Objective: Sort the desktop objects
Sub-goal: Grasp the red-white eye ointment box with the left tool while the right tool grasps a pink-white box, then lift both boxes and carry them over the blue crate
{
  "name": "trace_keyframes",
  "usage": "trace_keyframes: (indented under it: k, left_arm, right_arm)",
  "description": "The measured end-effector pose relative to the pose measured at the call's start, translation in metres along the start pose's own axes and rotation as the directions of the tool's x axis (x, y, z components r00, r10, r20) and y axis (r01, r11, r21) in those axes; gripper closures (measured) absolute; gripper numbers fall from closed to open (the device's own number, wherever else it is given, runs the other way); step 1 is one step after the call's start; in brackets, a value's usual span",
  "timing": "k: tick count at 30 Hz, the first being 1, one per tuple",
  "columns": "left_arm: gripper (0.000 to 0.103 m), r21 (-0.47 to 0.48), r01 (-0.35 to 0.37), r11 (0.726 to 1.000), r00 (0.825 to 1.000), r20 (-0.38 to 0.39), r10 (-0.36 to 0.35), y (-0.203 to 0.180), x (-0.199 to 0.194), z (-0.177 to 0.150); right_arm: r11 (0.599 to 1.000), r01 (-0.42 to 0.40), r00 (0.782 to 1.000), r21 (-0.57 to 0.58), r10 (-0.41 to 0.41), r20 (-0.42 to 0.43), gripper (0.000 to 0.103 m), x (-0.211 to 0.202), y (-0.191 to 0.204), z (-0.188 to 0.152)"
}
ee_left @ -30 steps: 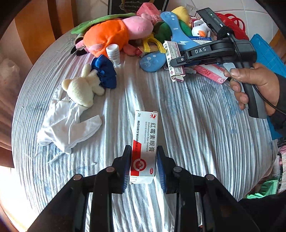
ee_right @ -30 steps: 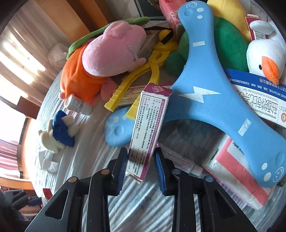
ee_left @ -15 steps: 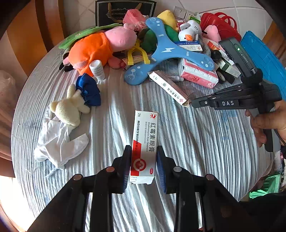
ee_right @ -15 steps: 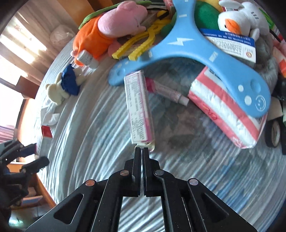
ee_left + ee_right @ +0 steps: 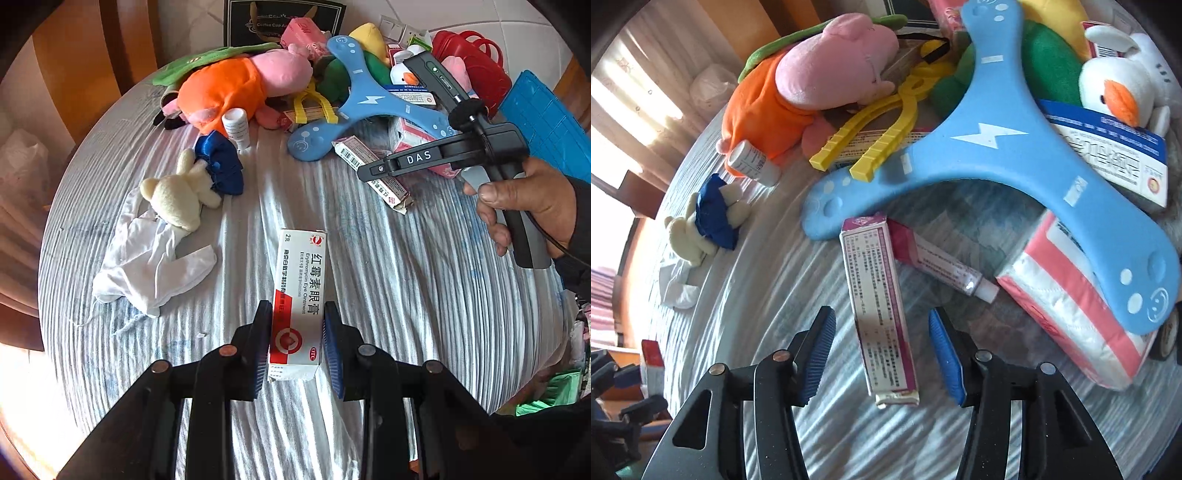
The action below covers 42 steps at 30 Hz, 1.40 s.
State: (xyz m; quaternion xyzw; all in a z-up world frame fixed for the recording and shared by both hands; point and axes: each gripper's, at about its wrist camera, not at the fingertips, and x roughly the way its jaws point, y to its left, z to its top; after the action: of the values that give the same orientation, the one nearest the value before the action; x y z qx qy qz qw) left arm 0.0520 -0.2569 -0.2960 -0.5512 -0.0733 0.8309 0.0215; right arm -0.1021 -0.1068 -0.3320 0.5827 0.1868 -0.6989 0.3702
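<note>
My left gripper (image 5: pixel 297 343) has its two blue pads pressed on the sides of a long white and red cardboard eye-cream box (image 5: pixel 300 295), squeezing the near end while the far end points away over the round table with the grey striped cloth (image 5: pixel 424 295). My right gripper (image 5: pixel 882 354) is opening its jaws, and a long white and purple cardboard box (image 5: pixel 877 306) lies flat on the cloth between them, with gaps on both sides so the pads do not touch it. Just beside that box lies a small pink and white squeeze tube (image 5: pixel 942 262). Past them sits a big blue three-armed foam boomerang (image 5: pixel 990 140) on top of a pink and white soft pack of tissues (image 5: pixel 1071 306). Farther back is a pile of toys: a pink and orange plush pig (image 5: pixel 812 81), yellow plastic tongs (image 5: pixel 882 122) and a white plush duck with an orange beak (image 5: pixel 1119 85). To the left a small cream plush bunny in a blue dress (image 5: pixel 192 184) lies touching a crumpled white cloth (image 5: pixel 147 262), and a little white bottle (image 5: pixel 236 127) stands near it. A hand (image 5: pixel 524 206) holds my right gripper's handle.
</note>
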Motion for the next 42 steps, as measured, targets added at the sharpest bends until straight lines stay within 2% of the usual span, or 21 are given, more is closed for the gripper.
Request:
trace_keyframes:
  k: [1, 4, 11, 17, 21, 30, 42]
  left_arm:
    - [0.076, -0.005, -0.003, 1.0, 1.0, 0.0, 0.003, 0.002, -0.001, -0.001]
    - [0.076, -0.015, -0.011, 1.0, 1.0, 0.002, 0.011, 0.005, -0.002, 0.0]
    - [0.076, -0.002, -0.005, 1.0, 1.0, 0.022, 0.005, -0.007, -0.004, 0.012]
    - [0.076, 0.05, 0.011, 0.999, 0.999, 0.052, -0.013, -0.038, -0.009, 0.029]
    - [0.076, 0.091, 0.018, 0.996, 0.996, 0.086, -0.026, -0.065, -0.018, 0.041]
    - [0.076, 0.17, 0.037, 0.985, 0.985, 0.161, -0.064, -0.132, -0.056, 0.065]
    - [0.076, 0.197, 0.026, 0.98, 0.959, 0.272, -0.08, -0.202, -0.114, 0.09]
  right_arm:
    - [1.0, -0.001, 1.0, -0.006, 0.0, -0.013, 0.054, 0.005, 0.001, 0.001]
    - [1.0, 0.009, 1.0, -0.028, -0.009, -0.002, 0.074, 0.005, 0.004, 0.002]
    - [0.999, -0.032, 0.999, -0.038, 0.033, 0.022, 0.075, -0.028, 0.005, -0.014]
    - [0.999, -0.039, 0.997, -0.026, 0.041, 0.071, 0.075, -0.08, 0.002, -0.042]
    - [0.996, -0.085, 0.991, -0.005, 0.085, 0.1, 0.075, -0.112, -0.008, -0.066]
    - [0.996, -0.085, 0.979, 0.022, 0.08, 0.188, 0.075, -0.191, -0.029, -0.108]
    - [0.997, -0.071, 0.946, 0.004, 0.066, 0.318, 0.075, -0.299, -0.055, -0.154]
